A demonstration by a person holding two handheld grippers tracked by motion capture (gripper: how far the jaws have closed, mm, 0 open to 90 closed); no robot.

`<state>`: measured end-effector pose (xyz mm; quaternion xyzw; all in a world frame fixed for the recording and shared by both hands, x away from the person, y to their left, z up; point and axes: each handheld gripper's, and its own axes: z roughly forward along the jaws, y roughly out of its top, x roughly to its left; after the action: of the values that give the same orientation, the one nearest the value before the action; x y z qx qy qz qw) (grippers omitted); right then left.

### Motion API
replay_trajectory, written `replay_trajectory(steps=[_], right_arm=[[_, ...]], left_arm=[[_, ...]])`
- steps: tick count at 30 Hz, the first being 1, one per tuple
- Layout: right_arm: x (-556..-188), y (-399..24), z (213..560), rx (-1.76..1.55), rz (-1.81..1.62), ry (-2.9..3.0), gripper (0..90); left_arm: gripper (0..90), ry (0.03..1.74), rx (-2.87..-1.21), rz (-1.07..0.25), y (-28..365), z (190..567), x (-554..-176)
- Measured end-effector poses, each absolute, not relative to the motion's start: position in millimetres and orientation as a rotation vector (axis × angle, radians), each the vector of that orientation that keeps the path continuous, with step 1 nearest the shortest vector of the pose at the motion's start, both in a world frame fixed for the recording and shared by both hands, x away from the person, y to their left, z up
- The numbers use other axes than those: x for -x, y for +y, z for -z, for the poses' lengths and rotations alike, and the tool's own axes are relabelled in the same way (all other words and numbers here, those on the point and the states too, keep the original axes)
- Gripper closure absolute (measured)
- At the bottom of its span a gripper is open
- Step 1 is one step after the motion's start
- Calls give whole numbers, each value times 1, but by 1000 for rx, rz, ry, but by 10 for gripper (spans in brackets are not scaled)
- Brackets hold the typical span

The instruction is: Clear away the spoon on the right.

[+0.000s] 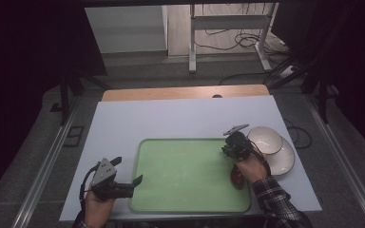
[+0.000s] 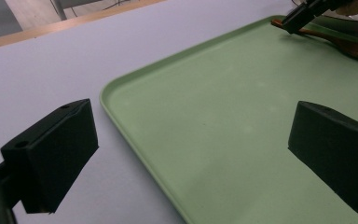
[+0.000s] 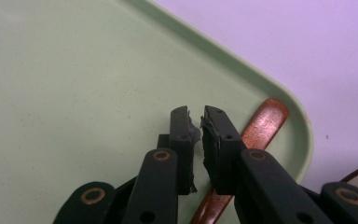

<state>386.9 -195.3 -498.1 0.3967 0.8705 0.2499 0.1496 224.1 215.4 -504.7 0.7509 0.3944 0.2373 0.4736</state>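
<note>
tray [image 1: 190, 175]: green, on the white table [image 1: 180, 118]
spoon [image 3: 261, 128]: brown wooden, lying inside tray at its right edge
right gripper [image 3: 200, 122]: over tray's right corner, jaws a narrow slit apart, nothing pinched, spoon just beside them
left gripper [image 2: 191, 154]: at tray's left edge, jaws spread wide, empty
plates [image 1: 271, 147]: white, just right of tray

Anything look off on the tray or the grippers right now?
The right gripper has worn pads: frayed pale material sticks out in the narrow gap between its jaws. Nothing is spilled. The wooden spoon lies flat in the green tray, its handle near the rounded corner, and the jaws are not on it.
</note>
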Motion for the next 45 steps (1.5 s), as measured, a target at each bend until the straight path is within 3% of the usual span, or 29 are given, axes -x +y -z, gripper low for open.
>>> replay_trajectory(steps=[45], right_arm=[[-382, -195, 478, -1048, -818, 2430, 390]], left_arm=[[12, 966, -1838, -579, 215, 505, -224]])
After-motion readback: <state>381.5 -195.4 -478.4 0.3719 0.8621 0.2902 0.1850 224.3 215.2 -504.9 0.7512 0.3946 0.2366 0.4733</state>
